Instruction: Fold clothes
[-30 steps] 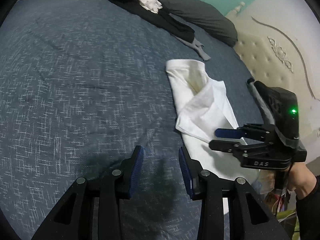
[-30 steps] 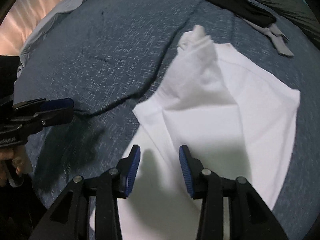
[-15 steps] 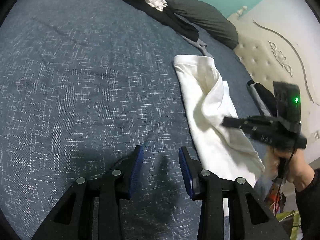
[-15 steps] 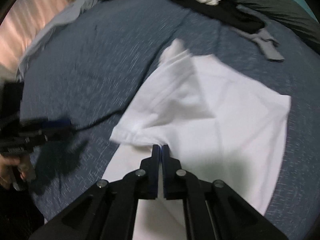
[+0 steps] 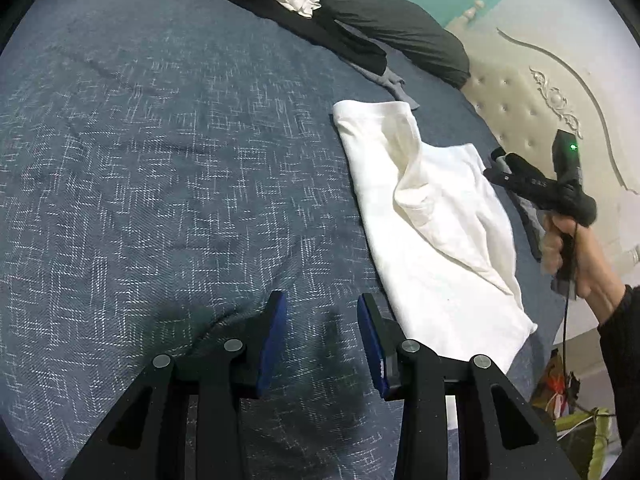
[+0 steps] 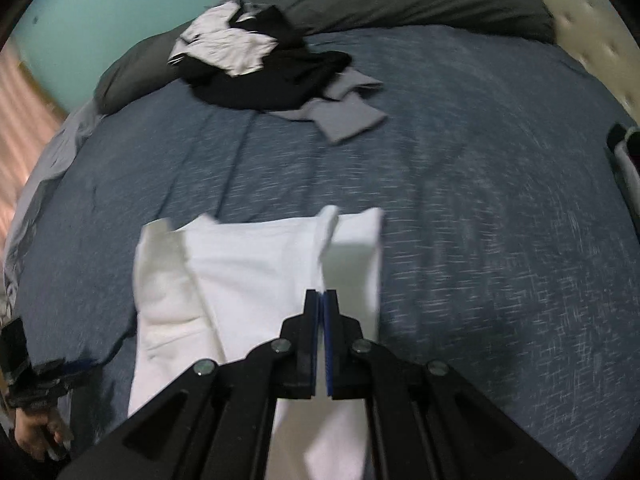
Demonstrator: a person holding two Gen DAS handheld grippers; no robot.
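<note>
The right gripper (image 6: 321, 300) closed its jaws on a fold of the white shirt (image 6: 248, 280) and carried it across toward 3 o'clock, laying that flap over the garment's body, which narrowed on the bed.

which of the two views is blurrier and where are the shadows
Right wrist view: motion-smeared across the bedspread and the white shirt, whose edges look soft; only the right tool stays crisp. Left wrist view: sharper, weave clearly visible, with slight blur on the hand; a dark shadow lies on the bedspread under the left tool. Both views bend at the rim, fisheye.
</note>
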